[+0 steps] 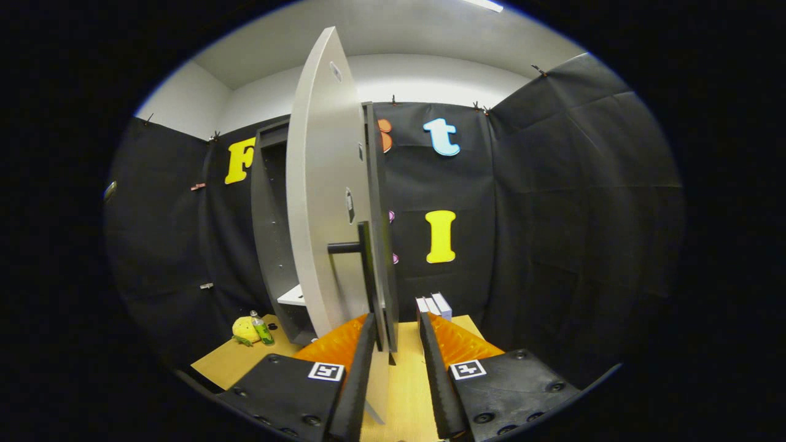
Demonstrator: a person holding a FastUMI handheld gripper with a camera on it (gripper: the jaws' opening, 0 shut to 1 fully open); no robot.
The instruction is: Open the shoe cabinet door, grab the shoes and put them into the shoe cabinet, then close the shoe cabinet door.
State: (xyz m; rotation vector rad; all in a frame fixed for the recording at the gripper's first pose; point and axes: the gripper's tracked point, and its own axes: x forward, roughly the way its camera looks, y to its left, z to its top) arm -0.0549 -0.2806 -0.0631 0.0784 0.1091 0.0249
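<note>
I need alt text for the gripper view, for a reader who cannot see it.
The open gripper straddles the edge of the cabinet door, which stands ajar, its black handle just ahead. The grey cabinet stands on a wooden table.

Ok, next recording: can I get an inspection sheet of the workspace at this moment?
Surface: wooden tabletop, bare between the claw's fingers.
Job's things: grey shoe cabinet standing on the table; its door is swung open, edge-on towards the camera, with a black handle sticking out. A white shelf shows inside. Shoes: nothing seen.
Clutter: yellow soft toy and a small green bottle beside the cabinet's base; white boxes just beyond the fingers.
Claw: open, the door's lower edge between its fingers; contact cannot be told.
Cables: nothing seen.
Surroundings: black cloth wall, white ceiling with a light.
</note>
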